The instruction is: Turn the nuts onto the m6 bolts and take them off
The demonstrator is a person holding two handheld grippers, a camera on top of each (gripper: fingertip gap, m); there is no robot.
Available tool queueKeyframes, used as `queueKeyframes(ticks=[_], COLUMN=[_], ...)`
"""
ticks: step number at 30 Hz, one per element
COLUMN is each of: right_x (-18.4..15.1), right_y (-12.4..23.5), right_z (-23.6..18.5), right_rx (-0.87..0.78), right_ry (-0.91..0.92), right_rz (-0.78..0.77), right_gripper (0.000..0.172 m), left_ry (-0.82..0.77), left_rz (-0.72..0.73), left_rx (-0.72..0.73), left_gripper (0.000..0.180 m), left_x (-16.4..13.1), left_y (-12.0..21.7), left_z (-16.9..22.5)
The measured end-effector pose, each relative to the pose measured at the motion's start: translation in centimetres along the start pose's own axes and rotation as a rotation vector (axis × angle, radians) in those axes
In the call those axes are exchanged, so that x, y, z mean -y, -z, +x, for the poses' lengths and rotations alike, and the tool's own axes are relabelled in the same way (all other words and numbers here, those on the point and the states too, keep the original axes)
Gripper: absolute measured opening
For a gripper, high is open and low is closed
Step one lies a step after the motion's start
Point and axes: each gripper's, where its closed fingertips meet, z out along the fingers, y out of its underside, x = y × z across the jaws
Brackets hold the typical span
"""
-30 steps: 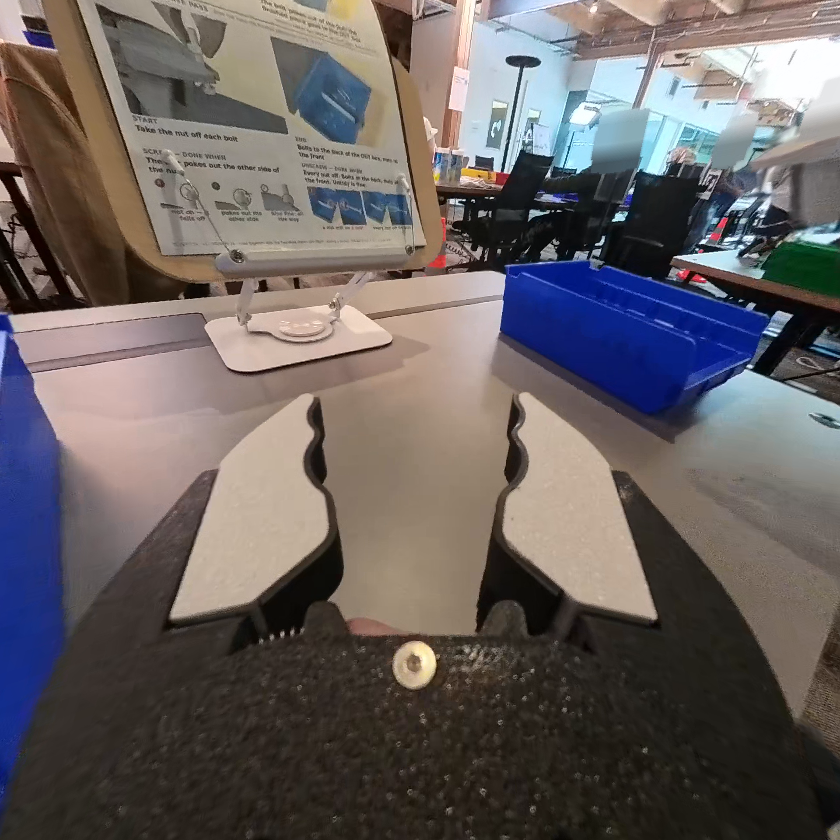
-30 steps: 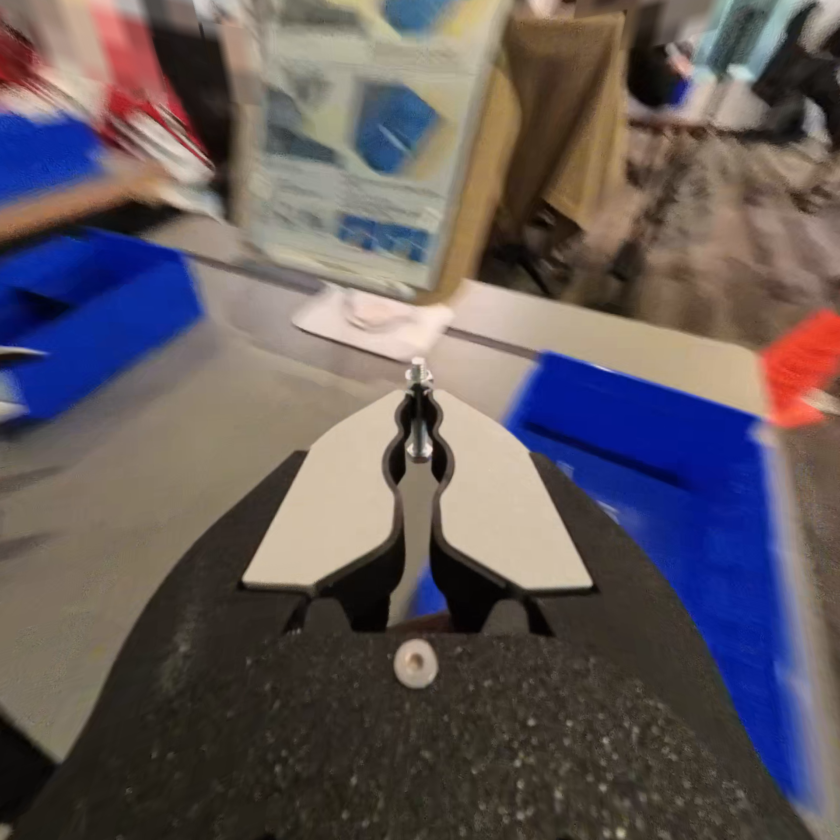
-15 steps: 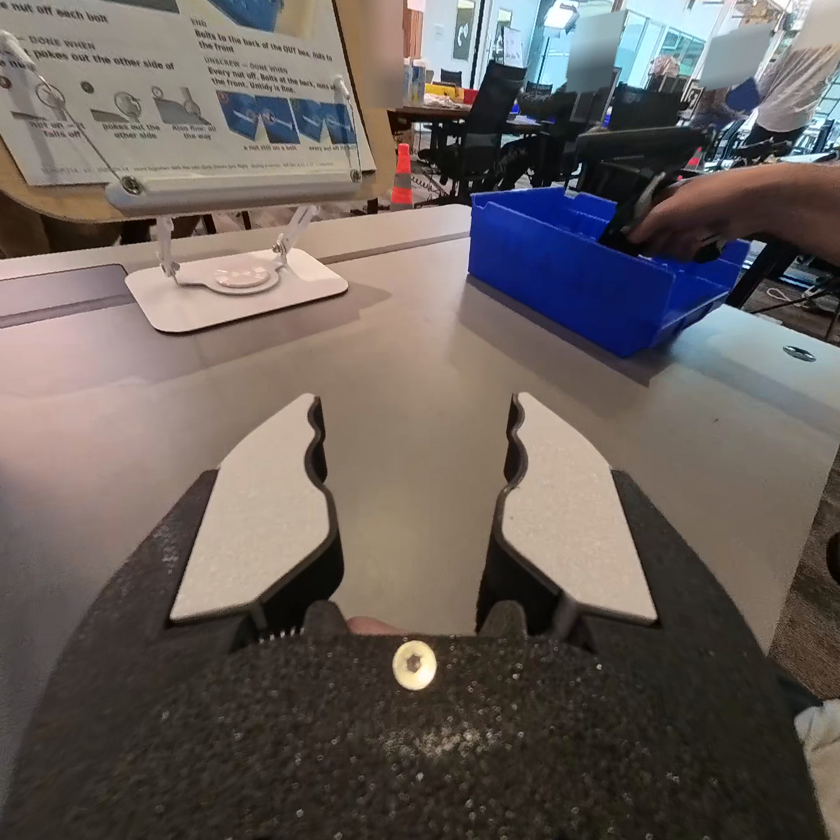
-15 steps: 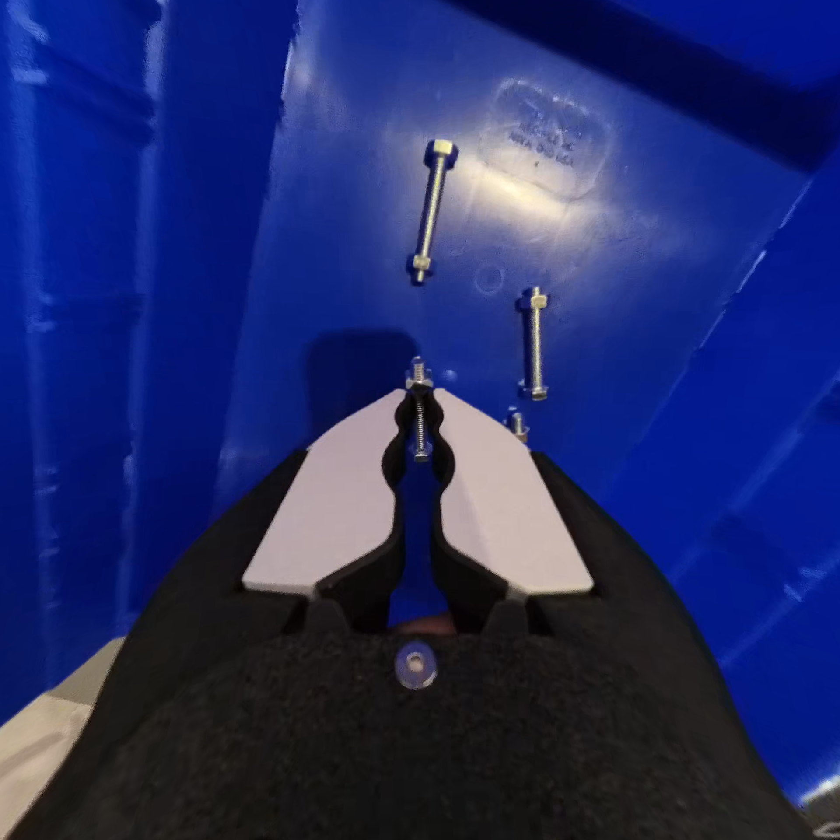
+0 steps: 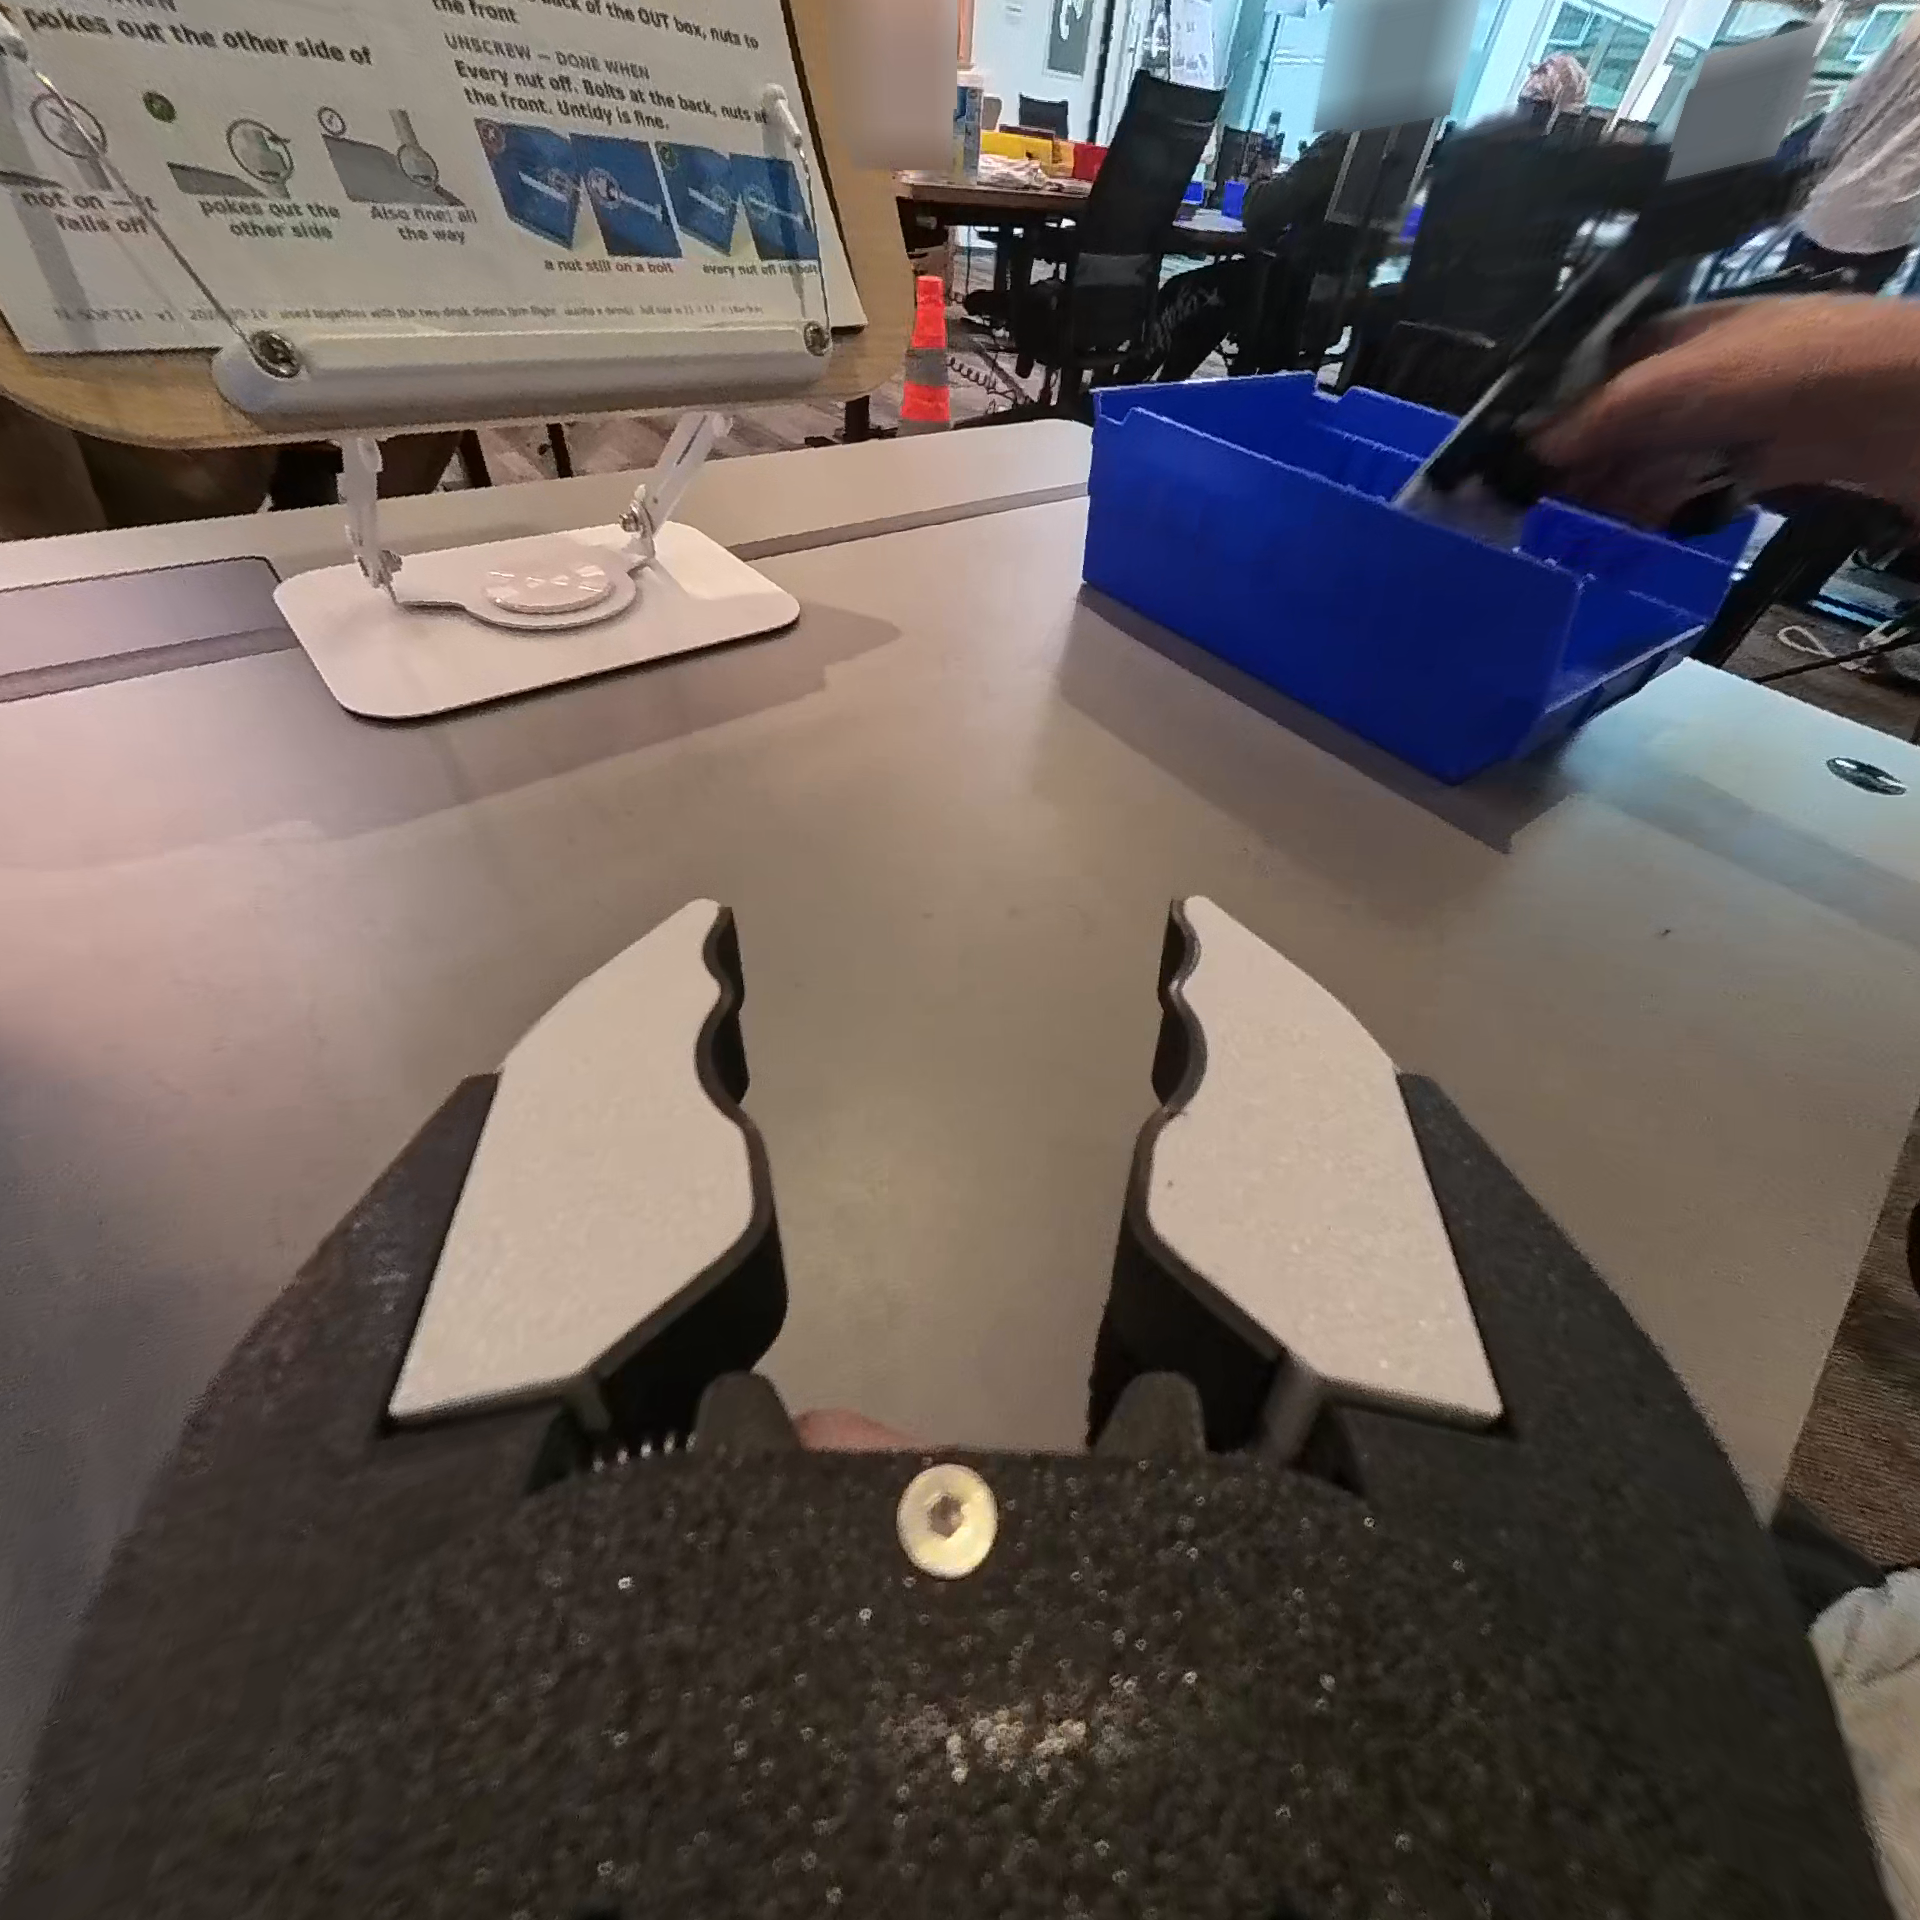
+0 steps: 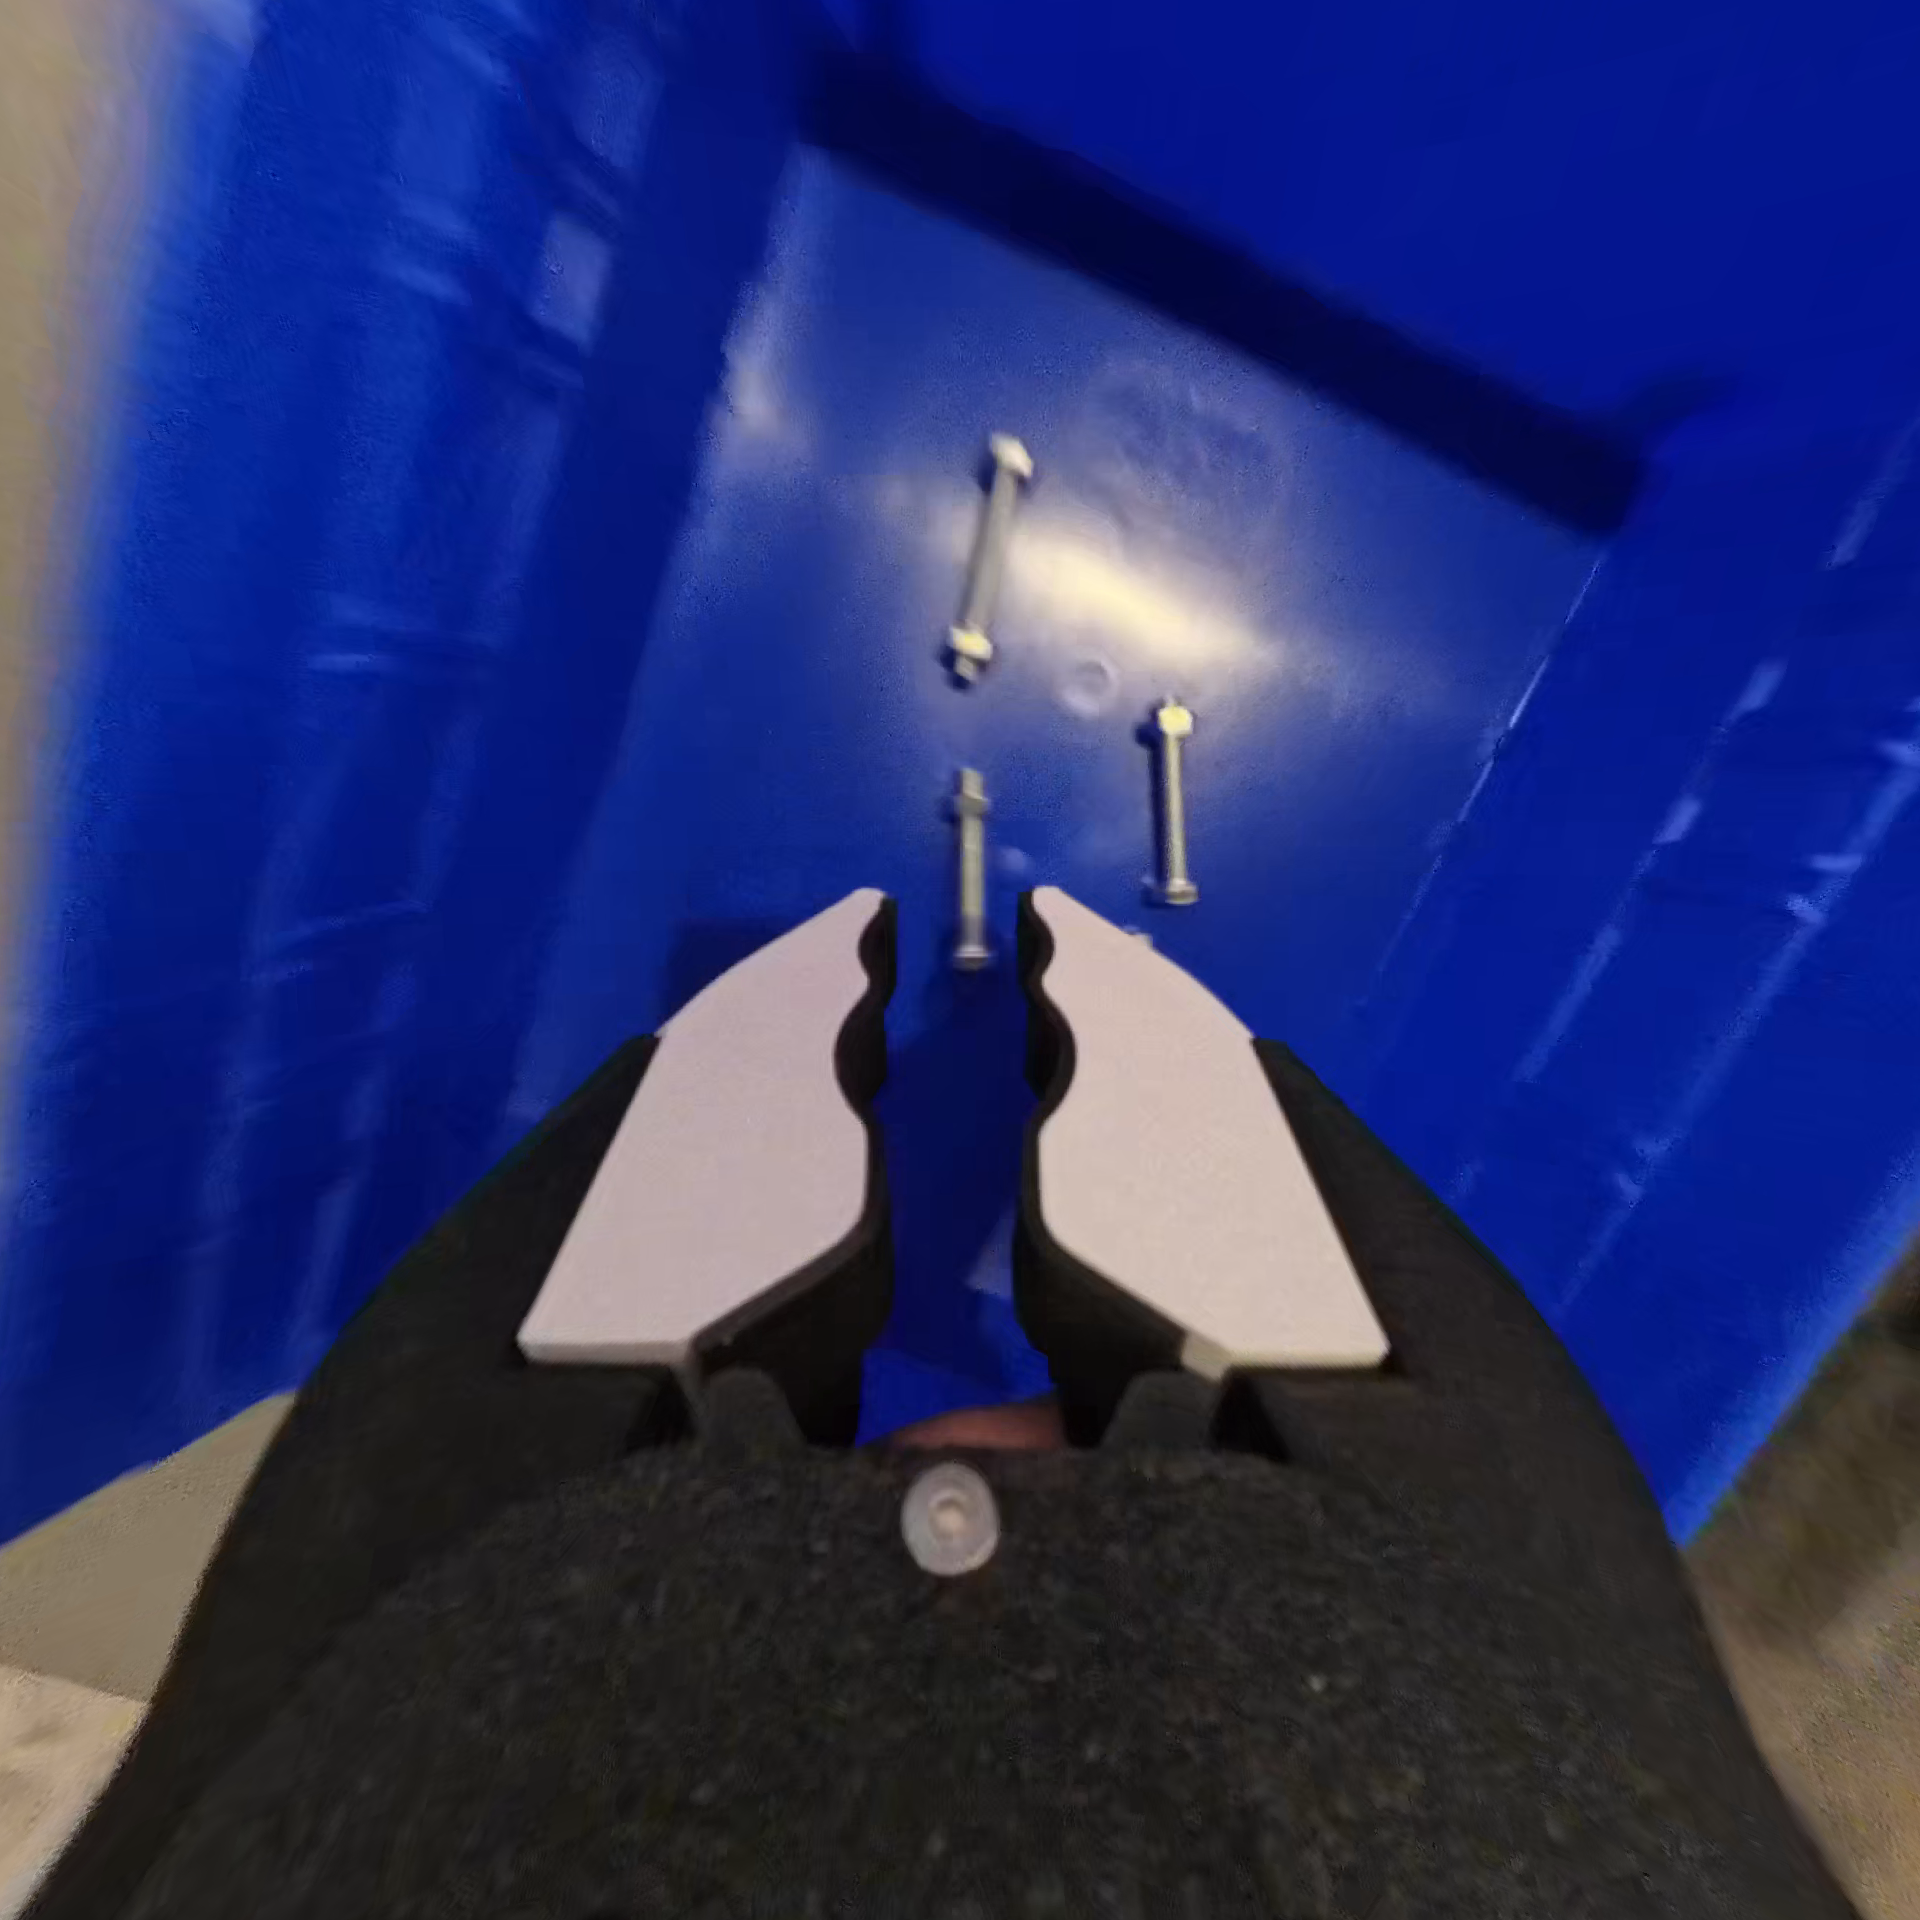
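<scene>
My right gripper (image 6: pixel 957 909) is inside a blue bin (image 6: pixel 416 727) and stands open. A silver bolt with a nut on it (image 6: pixel 971 868) lies on the bin floor just ahead of the fingertips, with a gap between it and both pads. Two more bolts with nuts lie farther in, one at the middle (image 6: pixel 987 556) and one to the right (image 6: pixel 1172 800). My left gripper (image 5: pixel 954 925) is wide open and empty above the grey table (image 5: pixel 935 779). In the left wrist view the blue bin (image 5: pixel 1351 592) stands at the right, with the right gripper (image 5: pixel 1496 447) and a person's hand reaching into it.
A white stand holding an instruction sheet (image 5: pixel 540 603) is at the back left of the table. An orange cone (image 5: pixel 928 353), chairs and desks lie beyond the table. A metal grommet (image 5: pixel 1865 774) sits in the table at the far right.
My right gripper carried the bolt into the blue bin, then opened and let it go onto the bin floor. My left gripper stayed open while its view swung toward the bin.
</scene>
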Motion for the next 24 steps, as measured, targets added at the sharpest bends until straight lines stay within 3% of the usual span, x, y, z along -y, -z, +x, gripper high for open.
queueKeyframes(ticks=[1, 4, 6, 9, 13, 17, 20, 22, 24], right_x=[0.8, 1.3, -0.9, -5.5, -8.9, -9.9, -10.1, -10.0, -10.4], right_y=[2.2, 10.0, 13.0, 12.2, 9.4, 8.6, 8.9, 9.9, 12.6], right_z=[-1.5, -8.3, -14.6, -23.5, -27.9, -27.0, -24.2, -19.2, -11.0], right_rx=[0.022, 0.067, 0.171, 0.350, 0.397, 0.357, 0.239, 0.058, -0.199], right_ry=[0.010, 0.050, 0.058, 0.087, 0.069, 0.004, -0.028, -0.074, -0.191], right_rz=[0.128, 0.571, 0.781, 0.849, 0.871, 0.892, 0.941, 0.984, 1.067], right_gripper=[0.023, 0.032, 0.034, 0.034, 0.034, 0.033, 0.033, 0.033, 0.032], left_ry=[-0.009, -0.024, -0.018, 0.000, 0.003, 0.011, 0.014, 0.013, 0.011], left_rz=[0.003, 0.012, 0.014, 0.009, 0.001, 0.006, 0.002, -0.005, -0.017], left_rx=[0.012, 0.042, 0.053, 0.059, 0.072, 0.089, 0.098, 0.094, 0.088], left_gripper=[0.076, 0.076, 0.076, 0.075, 0.075, 0.074, 0.073, 0.073, 0.073], left_x=[0.1, 0.2, 0.2, -0.1, -0.6, -0.6, -0.7, -0.9, -1.2], left_y=[0.1, 0.3, 0.4, 0.4, 0.5, 0.6, 0.6, 0.5, 0.4], left_z=[-0.2, -0.8, -1.2, -1.5, -1.7, -1.8, -1.7, -1.5, -1.3])
